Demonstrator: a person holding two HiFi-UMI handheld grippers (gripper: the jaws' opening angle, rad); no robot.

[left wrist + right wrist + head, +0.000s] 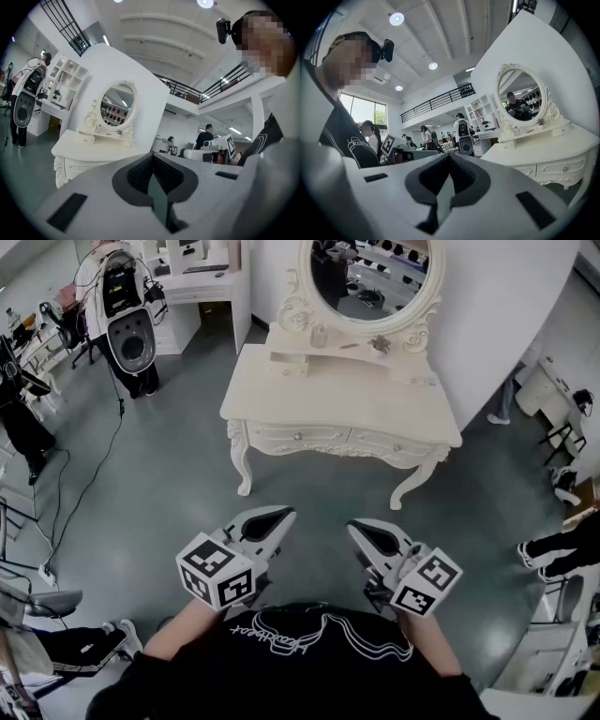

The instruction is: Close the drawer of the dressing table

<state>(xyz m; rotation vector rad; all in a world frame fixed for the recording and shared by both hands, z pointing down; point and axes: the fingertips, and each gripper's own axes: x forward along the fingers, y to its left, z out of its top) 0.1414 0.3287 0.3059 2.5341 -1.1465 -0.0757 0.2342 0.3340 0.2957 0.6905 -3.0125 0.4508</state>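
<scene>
The cream dressing table with its oval mirror stands against the white wall at the top centre of the head view. Its two front drawers look flush with the frame. Both grippers hover low over the grey floor, close to my body and well short of the table. The left gripper is shut with nothing in it, and so is the right gripper. The left gripper view shows its jaws together, with the table far to the left. In the right gripper view the shut jaws point left of the table.
A black-and-white machine on a stand and a white shelf unit are at the upper left. Cables trail over the floor on the left. People's legs show at the right edge and the bottom left.
</scene>
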